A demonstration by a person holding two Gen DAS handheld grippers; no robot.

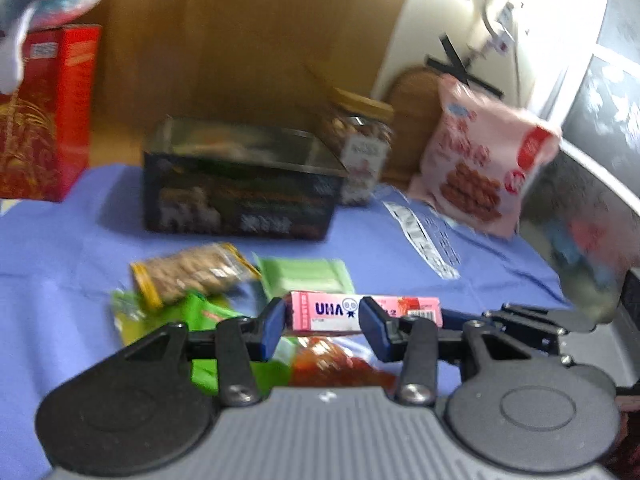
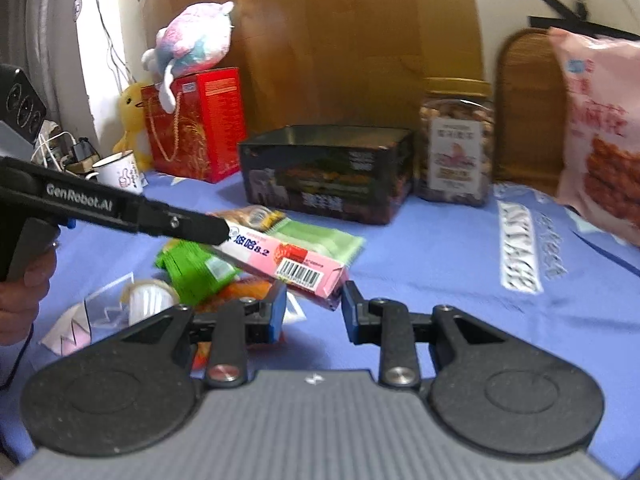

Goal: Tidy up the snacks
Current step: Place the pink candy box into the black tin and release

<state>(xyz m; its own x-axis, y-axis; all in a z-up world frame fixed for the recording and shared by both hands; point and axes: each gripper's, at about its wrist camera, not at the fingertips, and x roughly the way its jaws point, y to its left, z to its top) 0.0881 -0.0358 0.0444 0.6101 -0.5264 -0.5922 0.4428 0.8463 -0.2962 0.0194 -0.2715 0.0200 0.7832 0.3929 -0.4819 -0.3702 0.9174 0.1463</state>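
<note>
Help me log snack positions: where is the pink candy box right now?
In both wrist views the pink candy box is low and central, gripped at one end by the left gripper and at the other by the right gripper, above the loose snack packets.

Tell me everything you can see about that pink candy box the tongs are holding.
The pink candy box is a long, slim carton that looks like cardboard, printed with UHA in dark blue, a small face logo, a strawberry picture and a barcode. It is lifted above the snack pile, roughly level. The left tongs clamp one end; the right tongs close around the barcode end, though contact there is unclear. It looks closed and undamaged.
</note>
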